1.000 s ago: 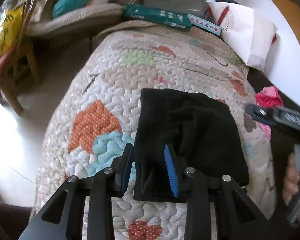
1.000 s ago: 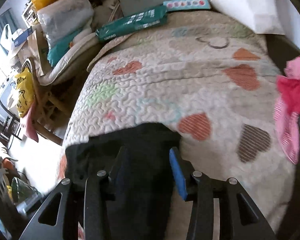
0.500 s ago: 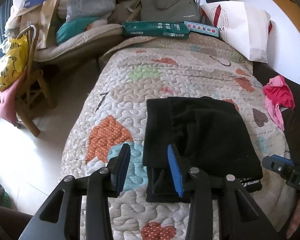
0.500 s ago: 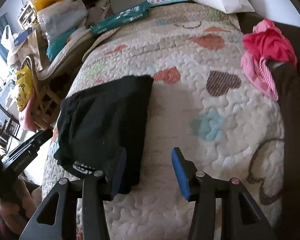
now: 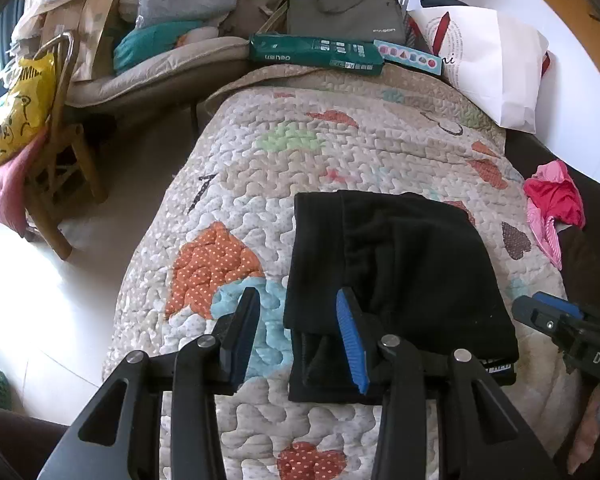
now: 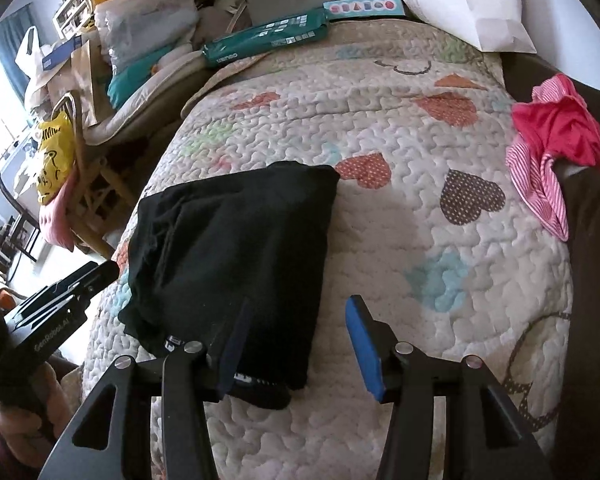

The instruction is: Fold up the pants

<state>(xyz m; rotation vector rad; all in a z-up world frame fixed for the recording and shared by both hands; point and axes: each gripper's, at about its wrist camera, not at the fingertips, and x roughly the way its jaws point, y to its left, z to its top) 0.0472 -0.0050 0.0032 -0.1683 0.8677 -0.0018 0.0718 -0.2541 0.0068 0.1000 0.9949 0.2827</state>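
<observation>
Item: black pants (image 5: 396,272), lying folded into a compact rectangle near the middle of the quilted bedspread (image 5: 300,152), layered edges and a white-lettered label showing at the near end.

Left gripper (image 5: 298,336): we are holding it just above the near left corner of the bundle, jaws parted and empty, the right finger over the cloth, the left finger over bare quilt.

Right gripper (image 6: 300,344): we are holding it at the near right corner, jaws likewise spread, gripping nothing; its left finger is overlapping the fabric edge, its right finger is out over the quilt.

Surroundings: red and pink garment (image 6: 556,148) lying well apart at the far right; white paper bag (image 5: 496,68) and green package (image 5: 316,54) at the far end.

Risks, as we are judging them: the near layers are sitting uneven, so a finger catching that edge could be dragging the top fold open; the soft quilt could be bunching beneath.
</observation>
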